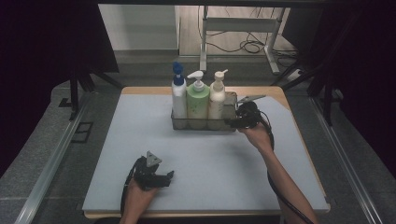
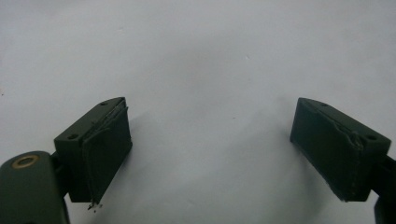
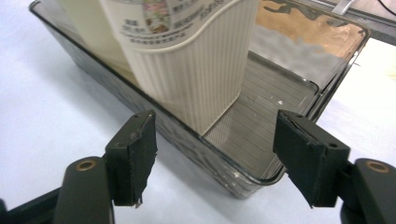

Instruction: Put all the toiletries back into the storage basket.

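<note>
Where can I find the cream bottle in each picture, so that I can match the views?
High view: the cream bottle stands at the right end of a row of three bottles in the tray, beside the right gripper.
Left gripper view: bare table between open jaws.
Right gripper view: its ribbed base fills the upper middle, just beyond the open jaws.
Shared landmark: the tray's empty right end.

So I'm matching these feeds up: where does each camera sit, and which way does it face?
High view: above the person's side, facing forward and down on the table; both forearms, left gripper, right gripper.
Left gripper view: rides that gripper, faces bare table; its open fingers.
Right gripper view: faces the tray corner and cream bottle; open fingers.
Shared: tray and cream bottle, high and right views.
</note>
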